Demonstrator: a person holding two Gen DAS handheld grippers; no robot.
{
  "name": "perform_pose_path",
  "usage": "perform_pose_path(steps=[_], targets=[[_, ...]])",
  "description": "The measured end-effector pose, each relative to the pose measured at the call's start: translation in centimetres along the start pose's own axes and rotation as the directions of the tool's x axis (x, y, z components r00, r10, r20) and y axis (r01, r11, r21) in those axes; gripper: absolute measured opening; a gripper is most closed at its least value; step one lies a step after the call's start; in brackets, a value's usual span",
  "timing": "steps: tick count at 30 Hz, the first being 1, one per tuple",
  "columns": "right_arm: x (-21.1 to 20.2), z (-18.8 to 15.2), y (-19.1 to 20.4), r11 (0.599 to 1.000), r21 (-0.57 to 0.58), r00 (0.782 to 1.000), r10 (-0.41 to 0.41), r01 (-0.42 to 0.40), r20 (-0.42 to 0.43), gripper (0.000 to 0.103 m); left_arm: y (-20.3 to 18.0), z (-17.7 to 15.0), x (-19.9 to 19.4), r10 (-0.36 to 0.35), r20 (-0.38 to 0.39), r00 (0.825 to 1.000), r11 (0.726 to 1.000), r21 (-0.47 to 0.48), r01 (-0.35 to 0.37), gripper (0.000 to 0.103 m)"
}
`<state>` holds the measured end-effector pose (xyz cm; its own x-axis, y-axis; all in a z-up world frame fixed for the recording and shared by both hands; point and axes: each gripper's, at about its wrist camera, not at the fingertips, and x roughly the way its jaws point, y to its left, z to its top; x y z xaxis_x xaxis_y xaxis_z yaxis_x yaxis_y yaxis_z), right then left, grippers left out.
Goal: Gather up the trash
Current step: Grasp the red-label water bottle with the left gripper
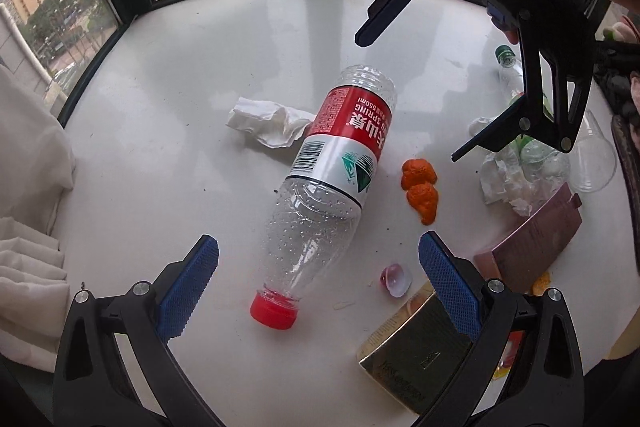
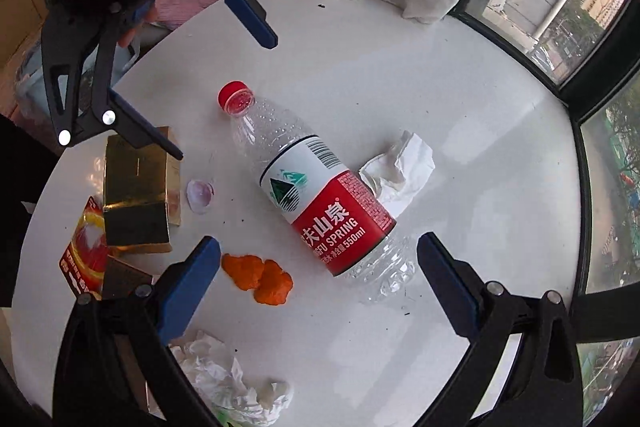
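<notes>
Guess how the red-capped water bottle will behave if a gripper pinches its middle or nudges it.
The bottle looks empty apart from droplets inside, so probably very light. Its thin clear wall would likely buckle under a hard pinch. Lying on its side on the smooth white table, it may roll when nudged. Both the left gripper and the right gripper are open above it.

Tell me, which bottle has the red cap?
The big clear bottle lying on its side mid-table, with the red label. The other bottle, partly hidden behind the right tongs, has a green cap.
</notes>
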<state>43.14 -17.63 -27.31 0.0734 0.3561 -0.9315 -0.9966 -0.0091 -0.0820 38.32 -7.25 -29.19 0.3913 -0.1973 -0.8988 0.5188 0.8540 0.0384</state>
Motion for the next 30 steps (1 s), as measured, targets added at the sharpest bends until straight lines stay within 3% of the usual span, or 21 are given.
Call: perform_pose_path(steps=[9, 15, 17, 19, 20, 30], targets=[[3.9, 1.1, -1.6, 0.984, -0.156, 0.995, 0.076, -0.084, -0.060, 0.096, 0.8, 0.2, 3.3, -0.036, -0.040, 0.999, 0.997, 0.061, 0.039, 0.097], [4.9, 1.6, -1.7, 0.977, -0.172, 0.990, 0.116, -0.128, -0.077, 0.096, 1.0, 0.1, 4.9, -0.082, -0.057, 0.995, 0.993, 0.086, 0.087, 0.097], [5.1, 1.5, -1.5, 0.973, -0.178, 0.987, 0.132, -0.147, -0.090, 0.089, 1.0, 0.3, 5.7, -0.096, -0.074, 0.993, 0.990, 0.094, 0.103, 0.090], [5.7, 1.8, -1.3, 0.969, -0.191, 0.985, 0.137, -0.155, -0.105, 0.072, 0.8, 0.3, 6.2, -0.098, -0.086, 0.992, 0.989, 0.100, 0.106, 0.068], [5.6, 1.7, -1.1, 0.968, -0.195, 0.984, 0.138, -0.157, -0.110, 0.071, 0.7, 0.3, 6.3, -0.094, -0.089, 0.991, 0.990, 0.096, 0.103, 0.063], [0.7, 1.5, 0.4, 0.982, -0.133, 0.990, 0.122, -0.131, -0.077, 0.070, -0.9, 1.3, 1.8, -0.113, -0.054, 0.992, 0.981, 0.149, 0.120, 0.063]])
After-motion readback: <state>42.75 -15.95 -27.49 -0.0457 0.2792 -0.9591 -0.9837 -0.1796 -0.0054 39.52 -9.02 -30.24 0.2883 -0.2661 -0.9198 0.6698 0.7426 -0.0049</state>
